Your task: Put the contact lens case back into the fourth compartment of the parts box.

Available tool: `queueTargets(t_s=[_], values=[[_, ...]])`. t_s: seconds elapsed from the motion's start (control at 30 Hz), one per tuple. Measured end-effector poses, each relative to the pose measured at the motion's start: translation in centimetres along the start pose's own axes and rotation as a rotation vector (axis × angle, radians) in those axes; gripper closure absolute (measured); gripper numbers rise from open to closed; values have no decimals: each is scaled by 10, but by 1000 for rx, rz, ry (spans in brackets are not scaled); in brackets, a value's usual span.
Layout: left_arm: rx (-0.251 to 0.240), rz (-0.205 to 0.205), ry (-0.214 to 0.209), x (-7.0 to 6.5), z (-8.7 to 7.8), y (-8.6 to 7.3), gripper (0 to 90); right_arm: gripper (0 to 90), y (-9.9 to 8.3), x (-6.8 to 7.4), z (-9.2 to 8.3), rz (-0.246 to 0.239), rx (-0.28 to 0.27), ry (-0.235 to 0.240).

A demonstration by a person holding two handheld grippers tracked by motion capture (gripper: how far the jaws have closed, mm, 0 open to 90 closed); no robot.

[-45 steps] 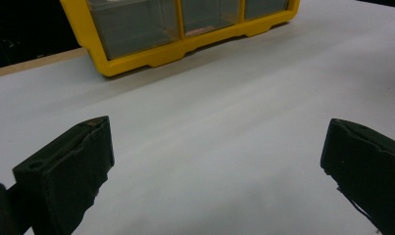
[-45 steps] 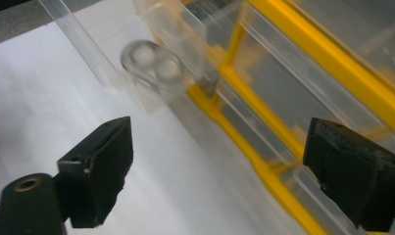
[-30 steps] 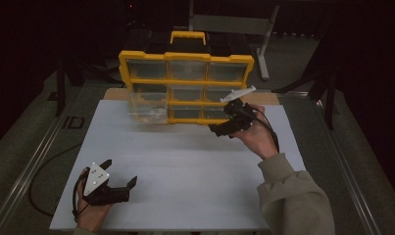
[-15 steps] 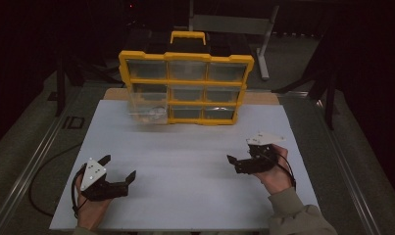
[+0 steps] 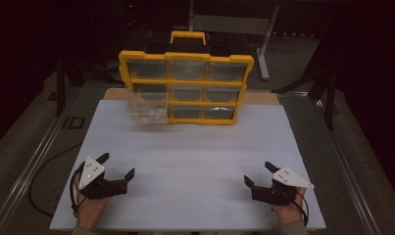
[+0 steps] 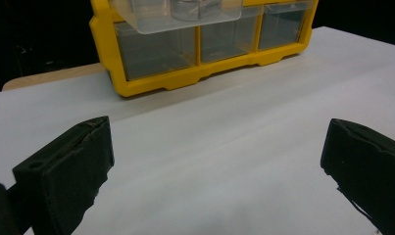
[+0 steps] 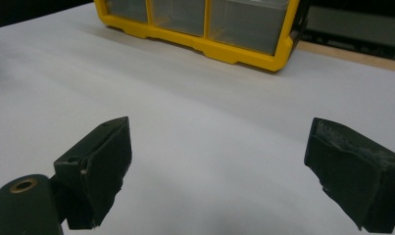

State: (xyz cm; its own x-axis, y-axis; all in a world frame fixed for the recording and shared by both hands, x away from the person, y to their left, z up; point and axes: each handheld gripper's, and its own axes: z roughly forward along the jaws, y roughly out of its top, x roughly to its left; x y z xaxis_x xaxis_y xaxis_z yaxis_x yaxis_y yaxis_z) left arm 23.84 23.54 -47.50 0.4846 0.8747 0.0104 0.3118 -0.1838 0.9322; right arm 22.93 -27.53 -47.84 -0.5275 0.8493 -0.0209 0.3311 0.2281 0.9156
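Your left gripper sits at the lower left of the frame, jaws spread wide and empty, just where it was a second ago. Up at the top centre stands the yellow organizer, one clear drawer at its lower left pulled out with something small inside. Your right gripper has dropped back from the organizer to the lower right, jaws apart, holding nothing. Looks like a reset, both hands parked.
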Motion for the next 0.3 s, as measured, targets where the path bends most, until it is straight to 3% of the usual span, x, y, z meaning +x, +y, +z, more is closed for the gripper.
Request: queueTargets(t_s=[0.2, 0.3], values=[[3, 3, 7, 0, 0, -1, 0, 95, -13, -4, -12, 31, -63, 3], [29, -3, 1, 0, 4, -3, 0, 95, -16, -8, -11, 55, -58, -6]])
